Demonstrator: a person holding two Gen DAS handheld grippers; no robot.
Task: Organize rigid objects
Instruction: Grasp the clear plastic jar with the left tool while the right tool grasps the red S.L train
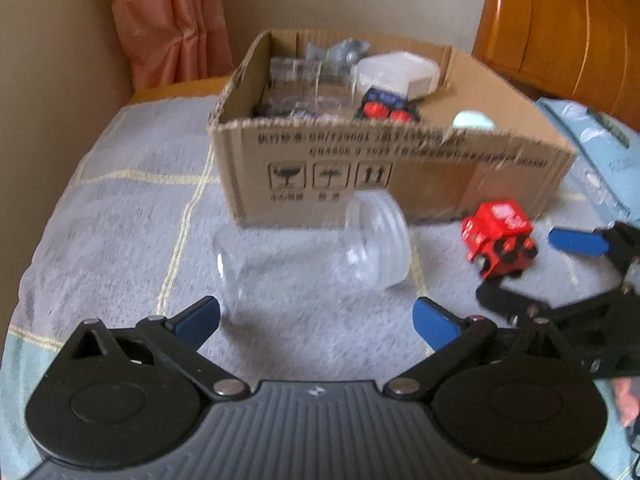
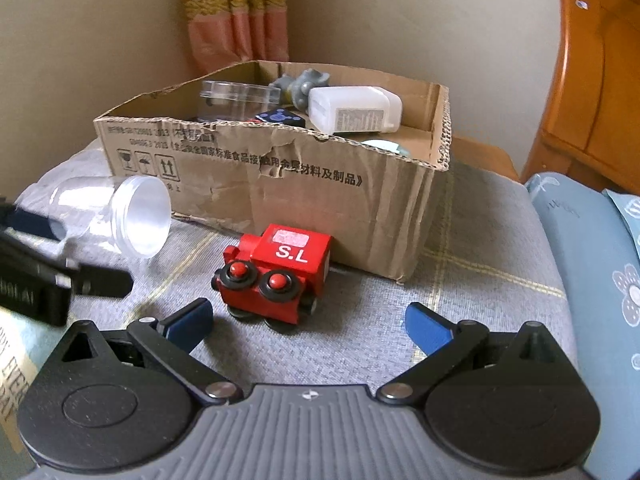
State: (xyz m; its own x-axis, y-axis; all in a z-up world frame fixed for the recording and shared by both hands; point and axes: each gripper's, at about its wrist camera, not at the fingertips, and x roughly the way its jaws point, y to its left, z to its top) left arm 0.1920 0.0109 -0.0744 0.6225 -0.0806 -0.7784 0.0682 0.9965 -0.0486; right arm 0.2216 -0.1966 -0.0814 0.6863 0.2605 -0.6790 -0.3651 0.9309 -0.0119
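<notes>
A clear plastic jar [image 1: 316, 252] lies on its side on the grey blanket, mouth toward the cardboard box [image 1: 440, 184]. My left gripper [image 1: 316, 318] is open just in front of the jar, not touching it. A red toy train [image 2: 276, 272] stands on the blanket in front of the box [image 2: 320, 192]; it also shows in the left wrist view [image 1: 498, 238]. My right gripper [image 2: 308, 322] is open and empty just short of the train. The jar also shows in the right wrist view [image 2: 116, 212]. The right gripper appears at right in the left wrist view [image 1: 536, 268].
The box holds a clear container [image 2: 236, 98], a white bottle [image 2: 354, 110], a grey figure [image 2: 300, 82] and a dark blue toy [image 1: 384, 106]. A light blue pillow [image 2: 592, 264] lies right. A wooden headboard [image 1: 560, 24] and a pink curtain [image 1: 164, 20] stand behind.
</notes>
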